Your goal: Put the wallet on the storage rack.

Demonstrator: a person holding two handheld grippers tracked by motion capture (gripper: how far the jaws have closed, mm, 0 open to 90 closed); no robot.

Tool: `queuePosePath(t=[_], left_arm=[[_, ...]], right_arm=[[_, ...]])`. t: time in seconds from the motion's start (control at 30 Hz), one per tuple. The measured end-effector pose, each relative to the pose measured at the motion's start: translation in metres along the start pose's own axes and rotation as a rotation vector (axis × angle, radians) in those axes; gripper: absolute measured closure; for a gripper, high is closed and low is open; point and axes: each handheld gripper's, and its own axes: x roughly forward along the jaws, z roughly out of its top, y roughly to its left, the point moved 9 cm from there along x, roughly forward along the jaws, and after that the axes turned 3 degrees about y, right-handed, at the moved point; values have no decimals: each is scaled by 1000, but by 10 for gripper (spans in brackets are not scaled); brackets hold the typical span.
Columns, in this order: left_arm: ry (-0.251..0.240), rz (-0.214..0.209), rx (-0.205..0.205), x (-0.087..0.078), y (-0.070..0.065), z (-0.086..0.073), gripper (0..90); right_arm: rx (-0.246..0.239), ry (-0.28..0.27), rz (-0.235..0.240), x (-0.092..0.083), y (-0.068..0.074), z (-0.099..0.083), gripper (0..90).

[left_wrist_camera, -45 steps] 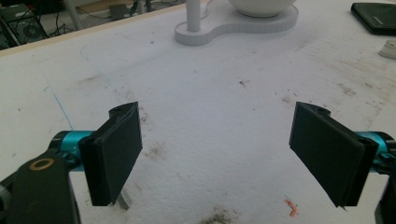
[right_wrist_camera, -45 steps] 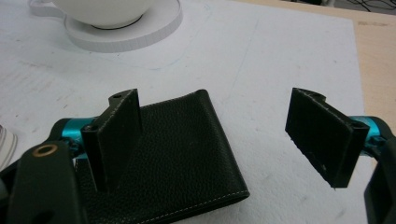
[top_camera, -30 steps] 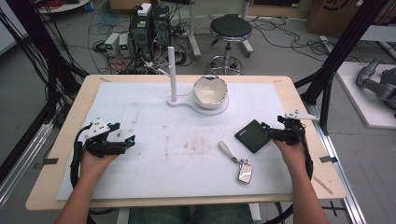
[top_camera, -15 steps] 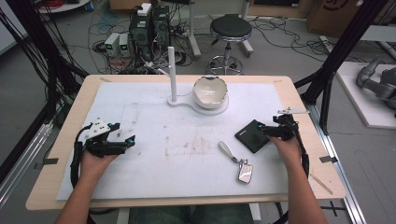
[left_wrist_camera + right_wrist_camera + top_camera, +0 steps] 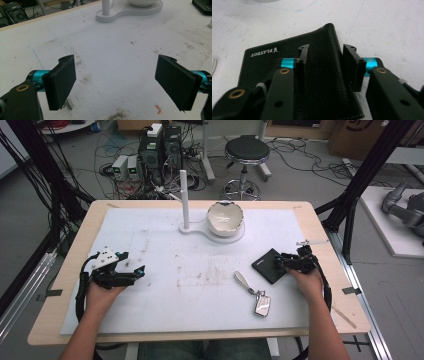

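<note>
In the high view, the table (image 5: 70, 270) carries a white mat, and the black wallet (image 5: 267, 264) lies right of the frame's centre, with the right gripper (image 5: 287, 263) set against its right edge, held by the person's right hand (image 5: 307, 280). Just below and left of the wallet lies a key fob on a strap (image 5: 255, 295), apart from it. In the upper middle stands a white stand with an upright post (image 5: 184, 200) and a white bowl (image 5: 225, 217) on its base. At the left of the frame the left gripper (image 5: 137, 270) rests on the mat in the left hand (image 5: 100, 295), well apart from the wallet. In the left gripper view, its two black pads (image 5: 62, 82) stand wide apart over bare, stained mat with nothing between them, so it is released; the stand's base (image 5: 130, 11) sits at the top of the frame and a corner of the wallet (image 5: 203, 6) shows at the upper right. In the right gripper view, the wallet (image 5: 272, 65) fills the middle, flat at the left with silver lettering, its folded spine raised between the jaws. The jaws have just been closing, and the pads (image 5: 353, 67) now press on that raised fold from both sides, grasping the wallet.
</note>
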Motion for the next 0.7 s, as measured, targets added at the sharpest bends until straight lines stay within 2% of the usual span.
queuePosePath(t=[0.07, 0.1, 0.13, 0.17, 0.37, 0.47, 0.5, 0.53, 0.7], left_arm=[[-1, -3, 1, 0, -1, 0, 171], [-1, -2, 3, 0, -1, 0, 171], [-2, -1, 3, -1, -1, 0, 171], [-2, -2, 6, 0, -1, 0, 171], [-1, -2, 7, 0, -1, 0, 171], [-2, 1, 7, 0, -1, 0, 171], [-2, -1, 6, 0, -1, 0, 171], [-4, -2, 3, 0, 0, 0, 171], [-7, 2, 1, -1, 1, 1, 171]], right_arm=[[0, 1, -1, -1, 1, 0, 642], [-3, -6, -10, -2, 1, 0, 716], [-3, -6, -10, -2, 1, 0, 716], [-10, -3, -24, -4, 1, 0, 753], [-47, 1, -63, -8, 3, 0, 835], [-31, -4, -57, -10, 3, 1, 843], [-13, -25, -43, -13, 4, 2, 849], [-13, -25, -43, -13, 4, 2, 849], [14, -109, -24, -28, 7, 12, 852]])
